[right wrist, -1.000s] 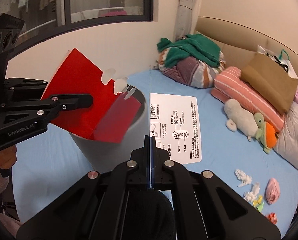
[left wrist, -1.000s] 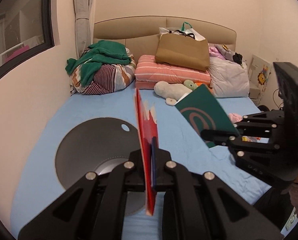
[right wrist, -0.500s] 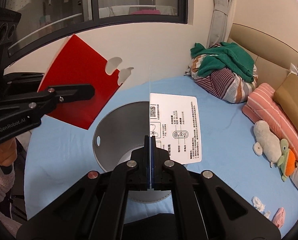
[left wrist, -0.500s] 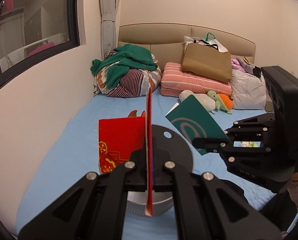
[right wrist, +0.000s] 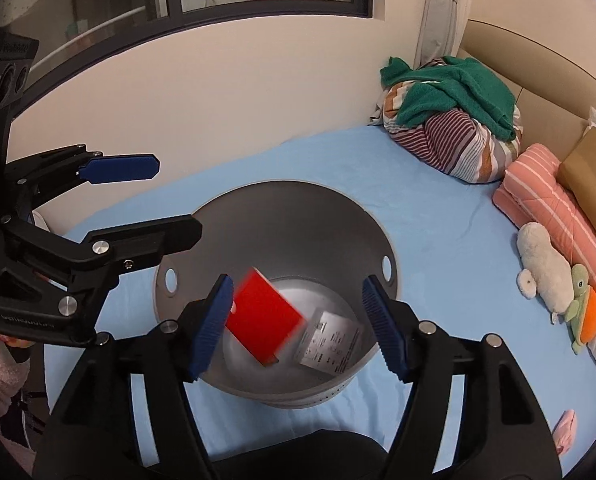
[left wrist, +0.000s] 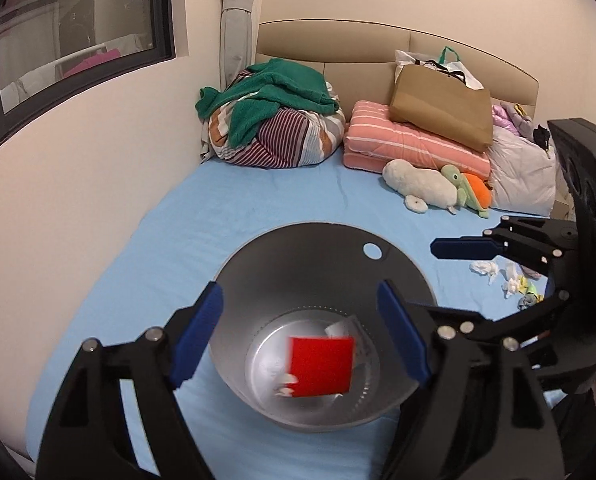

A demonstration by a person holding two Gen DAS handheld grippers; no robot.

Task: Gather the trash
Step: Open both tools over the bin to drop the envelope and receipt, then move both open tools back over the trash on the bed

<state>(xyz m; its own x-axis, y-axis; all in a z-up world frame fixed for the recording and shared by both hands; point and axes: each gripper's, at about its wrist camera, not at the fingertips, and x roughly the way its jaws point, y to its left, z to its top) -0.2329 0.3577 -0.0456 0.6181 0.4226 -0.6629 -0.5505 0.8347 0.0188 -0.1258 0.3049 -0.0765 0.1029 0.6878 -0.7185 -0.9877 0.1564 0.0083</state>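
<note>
Above the grey bin (left wrist: 258, 276), left gripper (left wrist: 298, 336) and right gripper (right wrist: 298, 328) fingers spread wide, empty, red card (left wrist: 321, 365) inside bin.

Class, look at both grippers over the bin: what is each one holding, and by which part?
Nothing. The left gripper and right gripper are both open; the red card and white printed sheet are inside the grey bin.

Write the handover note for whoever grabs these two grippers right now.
Left gripper: open, empty, over the grey bin.
Right gripper: open, empty, over the same bin.
Done: red card and white printed sheet are inside the bin; the card looks blurred, so it may not have settled.
Left: crumpled tissues and small scraps lie on the blue sheet beside the right gripper; a pink piece lies near the bed edge.
</note>
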